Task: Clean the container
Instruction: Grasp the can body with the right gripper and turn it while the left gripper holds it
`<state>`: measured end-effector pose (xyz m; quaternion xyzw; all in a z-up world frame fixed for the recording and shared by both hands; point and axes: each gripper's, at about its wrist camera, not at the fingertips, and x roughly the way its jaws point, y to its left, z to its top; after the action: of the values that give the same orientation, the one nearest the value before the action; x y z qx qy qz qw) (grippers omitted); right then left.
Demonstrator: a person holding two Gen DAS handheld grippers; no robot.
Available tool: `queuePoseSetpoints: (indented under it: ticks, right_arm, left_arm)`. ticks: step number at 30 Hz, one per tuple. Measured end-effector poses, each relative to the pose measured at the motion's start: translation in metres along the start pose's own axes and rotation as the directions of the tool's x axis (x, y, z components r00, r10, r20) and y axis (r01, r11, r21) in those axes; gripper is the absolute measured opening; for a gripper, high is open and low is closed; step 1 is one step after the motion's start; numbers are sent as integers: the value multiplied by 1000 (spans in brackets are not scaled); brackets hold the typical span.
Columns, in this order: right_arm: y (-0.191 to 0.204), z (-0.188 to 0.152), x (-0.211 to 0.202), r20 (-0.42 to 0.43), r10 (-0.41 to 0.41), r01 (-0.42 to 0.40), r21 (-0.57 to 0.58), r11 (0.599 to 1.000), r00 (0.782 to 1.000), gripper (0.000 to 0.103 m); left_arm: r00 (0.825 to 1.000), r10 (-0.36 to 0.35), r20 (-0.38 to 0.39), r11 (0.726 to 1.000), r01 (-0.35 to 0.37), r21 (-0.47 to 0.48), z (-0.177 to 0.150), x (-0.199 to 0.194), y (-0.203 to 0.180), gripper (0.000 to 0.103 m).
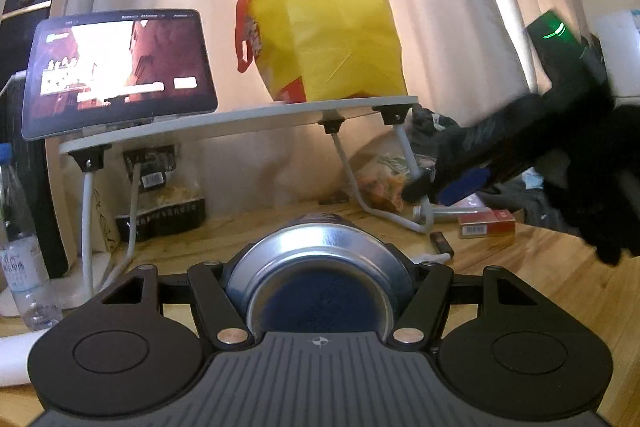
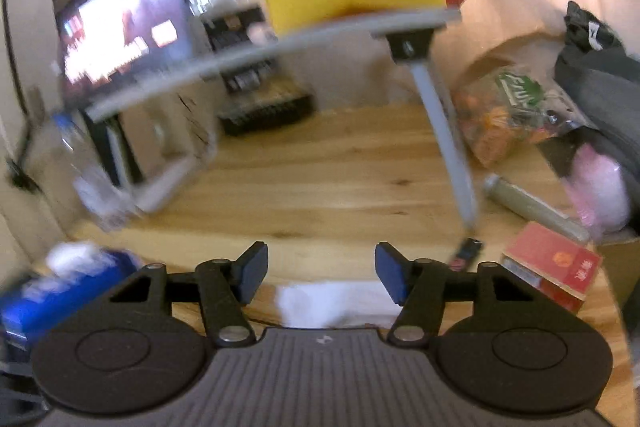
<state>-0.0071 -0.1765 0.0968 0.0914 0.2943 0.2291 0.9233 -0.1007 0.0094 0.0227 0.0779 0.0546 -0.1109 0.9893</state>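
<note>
Left gripper [image 1: 318, 291] – fingers clamped on either side of a metal can [image 1: 318, 281], its concave base turned to the camera, held just above the wooden desk [image 1: 540, 267]. Right gripper [image 2: 320, 277] – blue pads [image 2: 390, 277] spread apart with nothing between them, poised over a white tissue [image 2: 332, 303] lying on the desk's near edge. In the left view that gripper shows as a dark blurred shape at the right, a green light on it. Blue can [image 2: 52, 297], blurred, at the near left edge in the right view. Grey riser shelf [image 1: 240, 121] on white legs toward the back of the desk, carrying a lit tablet [image 1: 116, 71] at its left end and a yellow bag [image 1: 328, 35] at its right end. Under the shelf, a dark snack pack [image 1: 160, 199]. Right of the shelf leg: snack bag [image 2: 508, 111], red carton [image 2: 554, 265], small dark lighter [image 2: 466, 251], glass tube [image 2: 532, 205]. Water bottle [image 1: 20, 247] at the far left edge. Curtain behind
</note>
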Motion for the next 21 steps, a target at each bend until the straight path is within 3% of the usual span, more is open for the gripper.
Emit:
queuePoseSetpoints:
  ticks: [2, 5, 9, 14, 17, 18, 21]
  right_arm:
    - [1, -1, -5, -22, 146, -141, 145, 979, 989, 69]
    - [9, -16, -3, -39, 334, -304, 323, 896, 942, 70]
    - [20, -33, 0, -45, 412, -355, 428, 831, 910, 75]
    - [11, -45, 10, -9, 501, -410, 561, 719, 866, 83]
    - [11, -52, 14, 25, 550, -447, 615, 650, 835, 79]
    - [13, -54, 13, 43, 559, -462, 616, 638, 828, 74]
    - [15, -57, 11, 72, 569, -486, 614, 622, 819, 72]
  left_arm:
    - [1000, 9, 24, 998, -10, 56, 0, -2, -8, 67]
    - [999, 14, 51, 989, -21, 148, -1, -5, -25, 67]
    - [990, 62, 126, 956, -95, 276, -4, -15, -44, 67]
    - [980, 40, 193, 932, -106, 347, -6, -30, -52, 67]
    - [972, -7, 236, 935, -77, 345, -5, -38, -52, 67]
    - [971, 3, 240, 936, -87, 342, -4, -40, -53, 67]
    - [972, 12, 234, 946, -87, 311, -2, -43, -53, 67]
